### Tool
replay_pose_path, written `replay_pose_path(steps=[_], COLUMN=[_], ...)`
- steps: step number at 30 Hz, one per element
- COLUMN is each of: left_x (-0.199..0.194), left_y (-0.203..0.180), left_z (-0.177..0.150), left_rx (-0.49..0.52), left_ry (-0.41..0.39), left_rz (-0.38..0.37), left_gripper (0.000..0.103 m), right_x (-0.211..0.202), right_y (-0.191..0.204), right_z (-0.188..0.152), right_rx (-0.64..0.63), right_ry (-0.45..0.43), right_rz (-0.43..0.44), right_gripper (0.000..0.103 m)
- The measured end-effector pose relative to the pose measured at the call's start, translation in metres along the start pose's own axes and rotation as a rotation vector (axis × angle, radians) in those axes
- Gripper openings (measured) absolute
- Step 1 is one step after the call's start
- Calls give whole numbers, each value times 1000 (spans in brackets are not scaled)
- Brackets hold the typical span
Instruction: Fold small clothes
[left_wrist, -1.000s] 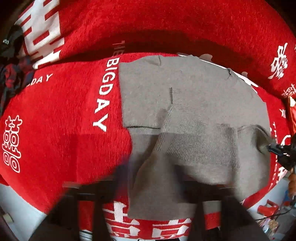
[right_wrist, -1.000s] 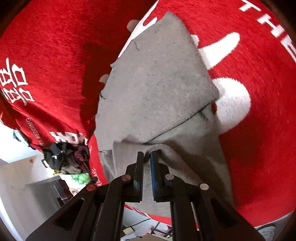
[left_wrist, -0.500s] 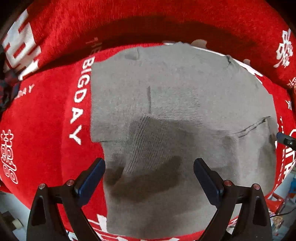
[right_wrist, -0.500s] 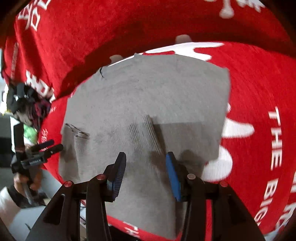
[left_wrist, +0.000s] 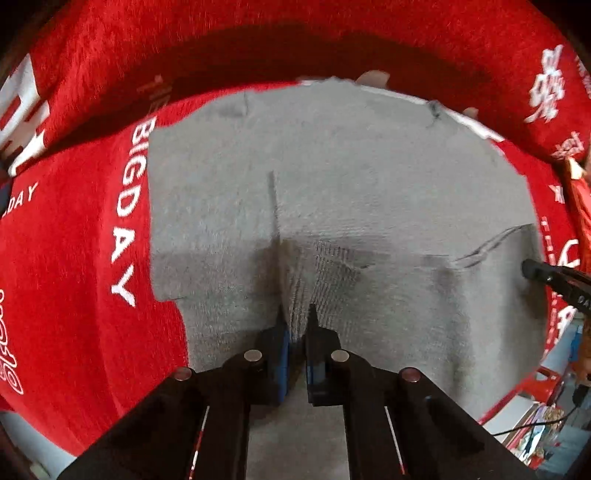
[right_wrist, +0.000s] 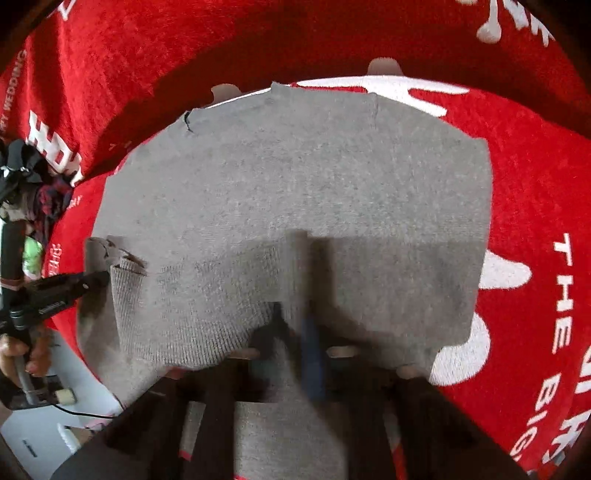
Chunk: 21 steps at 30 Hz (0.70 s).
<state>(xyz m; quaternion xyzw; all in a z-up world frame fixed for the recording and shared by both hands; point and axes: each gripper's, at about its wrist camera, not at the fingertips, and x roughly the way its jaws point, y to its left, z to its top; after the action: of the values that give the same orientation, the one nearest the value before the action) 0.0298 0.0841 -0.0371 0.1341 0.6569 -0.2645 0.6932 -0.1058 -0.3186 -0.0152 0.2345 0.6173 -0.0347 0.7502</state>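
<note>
We log the left gripper (left_wrist: 297, 325), fingers pinching a ribbed fold of the grey knit garment (left_wrist: 332, 177); the right gripper (right_wrist: 295, 325), blurred, also pinches it. The garment lies spread ahead of both on the red blanket (left_wrist: 74, 258).

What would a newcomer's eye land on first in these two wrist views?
The grey knit garment fills the middle, spread flat on a vivid red blanket with white lettering. The left gripper has its fingers nearly together around a raised fold of the knit; the right gripper is motion-blurred.
</note>
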Motion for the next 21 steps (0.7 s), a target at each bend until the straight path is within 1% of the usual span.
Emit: replay_pose_path(steps=[6,8,11,15,19,21], left_x=[-59,-78,-106,-129,-125,-114], left_y=[6,8,8,9,9,11], left_z=[-9,-5,5,31,63,83], left_rx=[16,25,48,53,42,33], left_ry=[-115,-152,-215,-292,-336,-352], left_rz=[-41,-51,-53,-51,-26,-9], left_gripper=[8,8,8,8,8,8], right_x=[-50,-75,-105,-131,-132,-126], right_y=[25,33,42,50,48,43], right_z=[-14,-17,-12,14,50,72], right_rx=[-60,-86,-113,-136,-145,-146], right_ry=[-104,-161,-231,-313,-359,-375], right_rz=[-90,-137,-167,-158,-167,-160], right_gripper=[6,6,6,6,6,6])
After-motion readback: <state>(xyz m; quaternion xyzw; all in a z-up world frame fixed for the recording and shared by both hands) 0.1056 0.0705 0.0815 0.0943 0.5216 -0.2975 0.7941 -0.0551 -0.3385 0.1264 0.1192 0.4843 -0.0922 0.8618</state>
